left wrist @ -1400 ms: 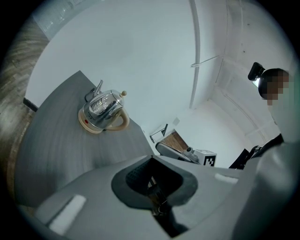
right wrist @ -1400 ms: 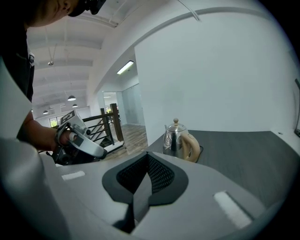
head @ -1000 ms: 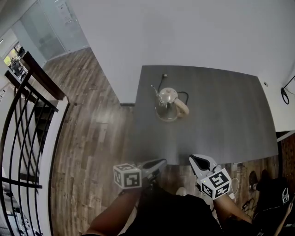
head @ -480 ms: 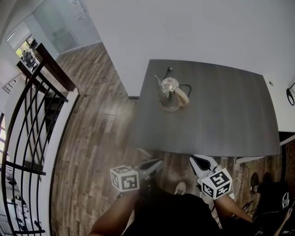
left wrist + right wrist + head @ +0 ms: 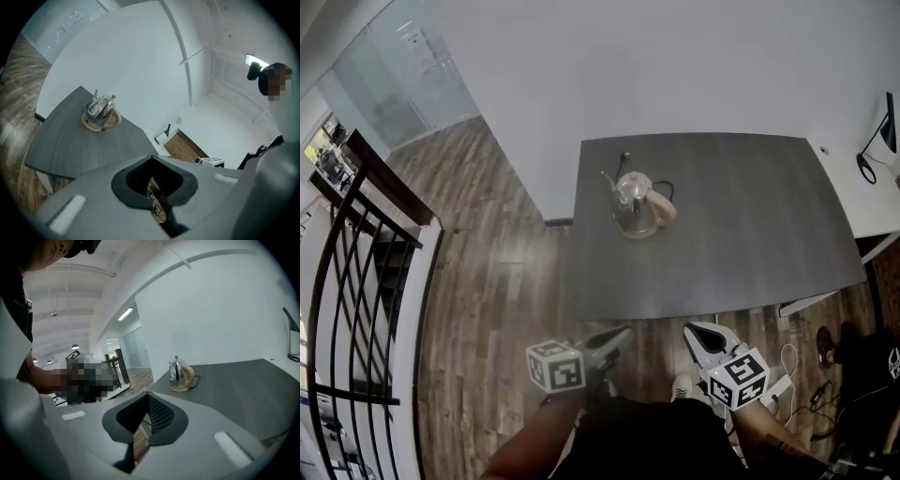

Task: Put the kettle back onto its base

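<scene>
Standing off from the table (image 5: pixel 750 253): both grippers sit low by the body, short of its near edge. Left gripper (image 5: pixel 622 331) is clenched on nothing, right gripper (image 5: pixel 694 328) likewise. Kettle (image 5: pixel 636 202) is well ahead of both, and looks already seated on its base (image 5: pixel 179 388). If it needs reseating, open the right jaws first, come in at the handle (image 5: pixel 667 208), lift straight, lower centred. Versus half a second back: only camera swing; kettle and grippers unchanged.

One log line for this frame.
kettle: on base, table | left claw: shut, empty, off table | right claw: shut, empty, off table
</scene>
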